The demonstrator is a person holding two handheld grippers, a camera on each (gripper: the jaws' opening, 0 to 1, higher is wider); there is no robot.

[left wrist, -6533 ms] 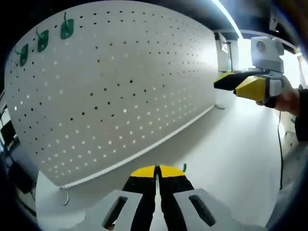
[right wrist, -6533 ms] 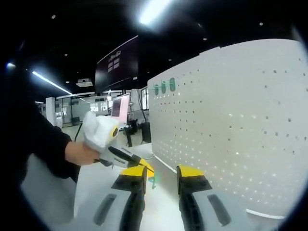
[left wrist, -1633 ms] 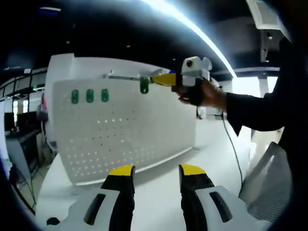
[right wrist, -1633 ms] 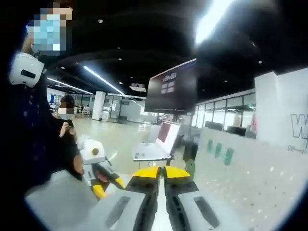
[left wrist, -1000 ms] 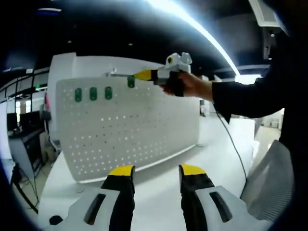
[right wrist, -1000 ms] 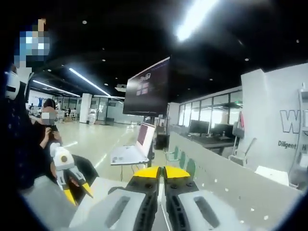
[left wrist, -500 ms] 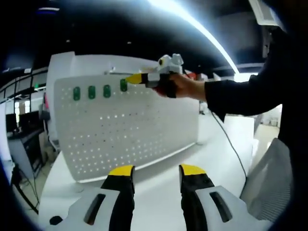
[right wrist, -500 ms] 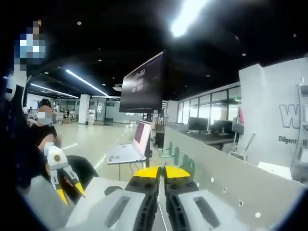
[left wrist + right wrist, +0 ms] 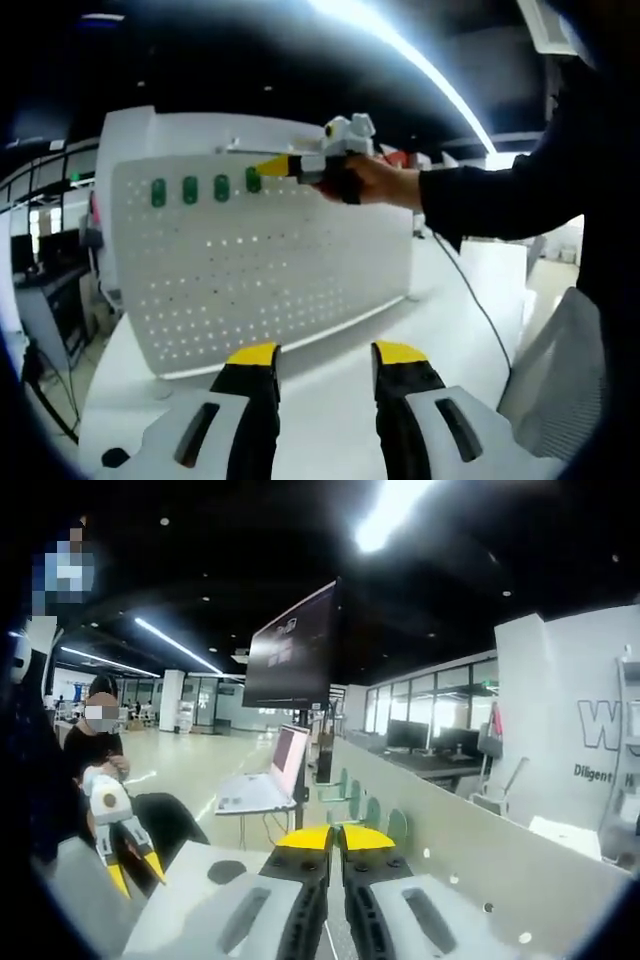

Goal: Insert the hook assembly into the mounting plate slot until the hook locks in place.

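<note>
A white pegboard (image 9: 270, 270) stands on the white table (image 9: 330, 410), with three green hooks (image 9: 190, 189) in its top row. My right gripper (image 9: 268, 167), held by a hand, is shut on a fourth green hook (image 9: 253, 180), which sits against the board just right of those three. In the right gripper view its jaws (image 9: 336, 837) are pressed together, the held hook (image 9: 397, 827) showing beside them and the mounted hooks (image 9: 357, 798) beyond along the board's face (image 9: 470, 865). My left gripper (image 9: 325, 360) is open and holds nothing, low over the table; it shows again (image 9: 130, 872) at the left.
A cable (image 9: 470, 300) trails over the table at the right, near a chair back (image 9: 560, 350). A small black disc (image 9: 228, 870) lies on the table. Beyond the board stand a laptop (image 9: 265, 785) and a hanging screen (image 9: 295, 655). A person (image 9: 100, 720) stands in the background.
The left gripper, shut earlier, has opened, and the right, open earlier, has shut on the hook. Over the last second the right gripper has carried it left to the board's top row.
</note>
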